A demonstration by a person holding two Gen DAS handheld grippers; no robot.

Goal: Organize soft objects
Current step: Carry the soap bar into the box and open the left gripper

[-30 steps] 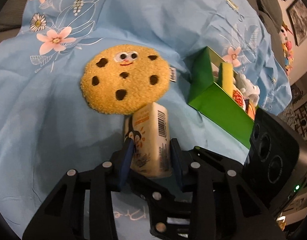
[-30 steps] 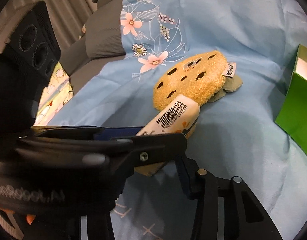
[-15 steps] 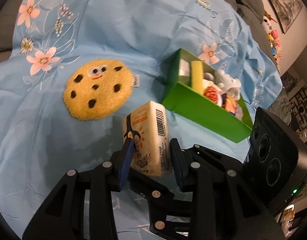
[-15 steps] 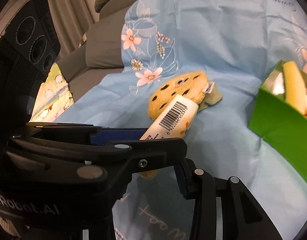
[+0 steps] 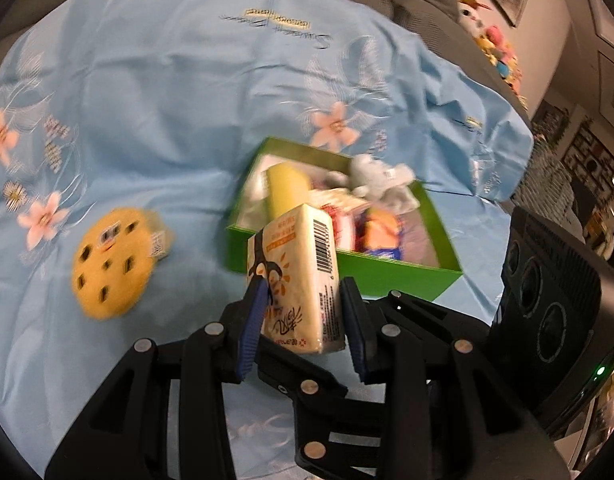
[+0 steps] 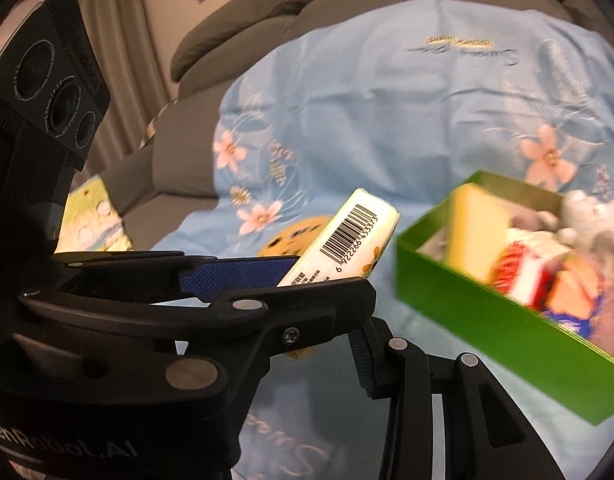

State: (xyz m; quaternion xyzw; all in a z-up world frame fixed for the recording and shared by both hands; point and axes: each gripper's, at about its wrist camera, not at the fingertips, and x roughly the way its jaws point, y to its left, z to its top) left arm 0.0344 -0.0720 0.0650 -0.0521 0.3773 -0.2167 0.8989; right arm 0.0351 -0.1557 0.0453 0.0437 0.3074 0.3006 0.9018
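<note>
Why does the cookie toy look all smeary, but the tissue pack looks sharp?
Left wrist view: cookie plush and green box are motion-blurred; tissue pack in the left gripper stays crisp. Right wrist view: box contents smeared, barcode readable, fisheye bends the edges.

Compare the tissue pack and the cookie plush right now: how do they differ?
The tissue pack is a cream block with a barcode, held off the cloth between the left gripper fingers; the cookie plush is a round, fuzzy yellow disc with dark chips, lying flat and untouched. Both are outside the green box.
</note>
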